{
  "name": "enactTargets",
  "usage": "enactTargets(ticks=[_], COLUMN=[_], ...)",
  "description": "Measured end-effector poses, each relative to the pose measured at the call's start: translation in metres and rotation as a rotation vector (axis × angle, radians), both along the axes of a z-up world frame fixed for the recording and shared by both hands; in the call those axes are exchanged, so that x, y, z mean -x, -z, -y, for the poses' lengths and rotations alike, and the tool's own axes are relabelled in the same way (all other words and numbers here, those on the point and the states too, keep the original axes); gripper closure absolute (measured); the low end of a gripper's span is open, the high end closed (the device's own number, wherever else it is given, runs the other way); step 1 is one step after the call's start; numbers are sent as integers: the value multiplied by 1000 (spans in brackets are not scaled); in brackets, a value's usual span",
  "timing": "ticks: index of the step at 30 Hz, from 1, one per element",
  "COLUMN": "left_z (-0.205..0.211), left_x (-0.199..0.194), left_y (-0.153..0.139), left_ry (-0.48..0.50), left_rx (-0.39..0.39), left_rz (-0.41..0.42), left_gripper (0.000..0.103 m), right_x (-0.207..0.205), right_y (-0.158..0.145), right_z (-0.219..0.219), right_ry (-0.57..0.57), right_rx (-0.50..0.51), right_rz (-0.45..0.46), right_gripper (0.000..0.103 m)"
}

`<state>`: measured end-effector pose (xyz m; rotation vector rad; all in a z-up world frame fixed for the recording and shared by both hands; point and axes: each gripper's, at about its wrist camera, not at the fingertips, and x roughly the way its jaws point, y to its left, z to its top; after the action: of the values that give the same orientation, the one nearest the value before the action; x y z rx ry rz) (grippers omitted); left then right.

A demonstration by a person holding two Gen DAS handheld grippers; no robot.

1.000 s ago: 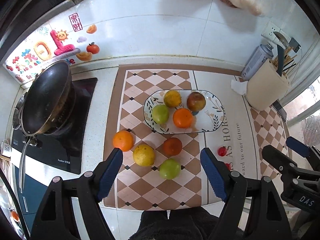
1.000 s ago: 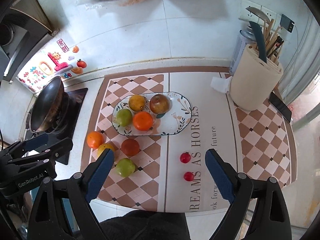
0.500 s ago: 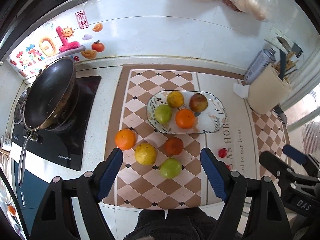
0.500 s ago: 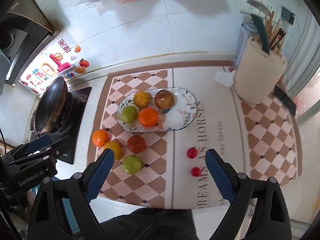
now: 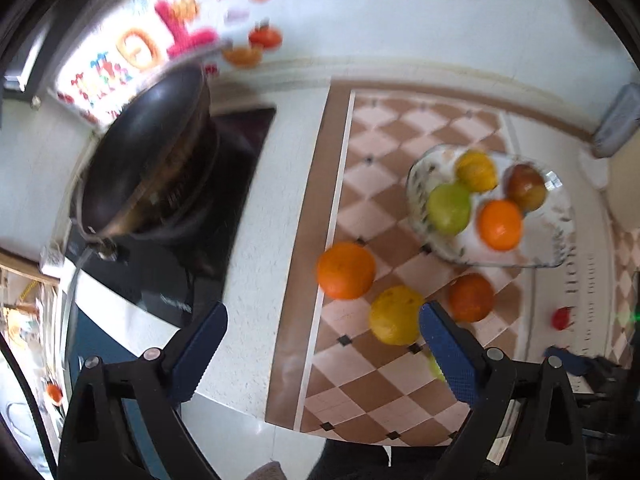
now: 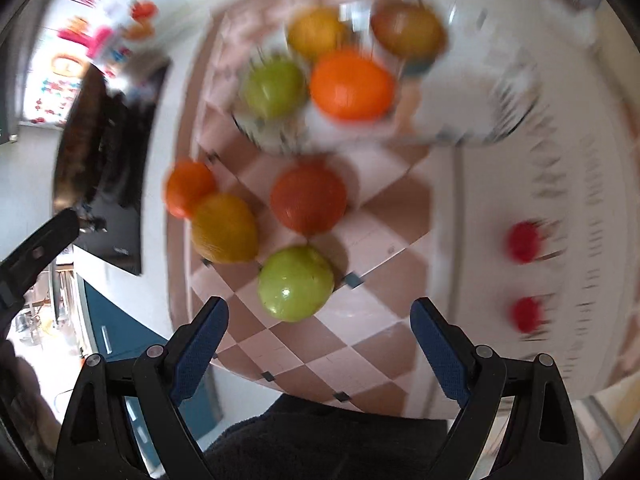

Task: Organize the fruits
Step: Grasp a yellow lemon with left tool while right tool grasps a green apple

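Right wrist: right tool [image 6: 319,334] gapes just short of green fruit [image 6: 295,283].

Four fruits on the plate [image 6: 472,128]; four on the mat [image 6: 384,344]; seemingly two small red ones [image 6: 524,240].

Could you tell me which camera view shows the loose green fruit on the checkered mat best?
The right wrist view: the round green fruit sits whole between the open fingers. In the left wrist view, only a sliver peeks past a blue finger pad.
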<state>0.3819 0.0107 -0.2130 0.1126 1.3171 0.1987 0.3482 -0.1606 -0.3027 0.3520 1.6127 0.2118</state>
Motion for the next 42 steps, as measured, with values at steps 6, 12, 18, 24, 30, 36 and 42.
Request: enactTargets(ticks=[6,12,18,24,30,36,42], left_z=[-16,-21,-3,10,17,31,45], left_x=[-6,-15,-26,-27,-30,-18,16], left_y=[49,69,92,115,130,128,128], left_ry=[-81,-132,-86,-77,-63,2,33], left_rx=[139,218,265,316,323,275,274], left_rz=[-151,-198,-257,-297,-291,-264,-277], left_gripper=[5,5,5,7,42,43,43], right_x=[-5,-6,-4,9,12,8,10], right_y=[58,65,63,54,51,58,57], right_z=[-24,-41,-47,-15,17,36,54], right_ry=[-1,-45,-97,-96,-72,-41,-18], right_rx=[-54,-28,-12,67,116,113,86], right_rz=[-103,-77,-59,-47,-52,-63,-78], right_gripper=[10,36,40,40,40,40,39])
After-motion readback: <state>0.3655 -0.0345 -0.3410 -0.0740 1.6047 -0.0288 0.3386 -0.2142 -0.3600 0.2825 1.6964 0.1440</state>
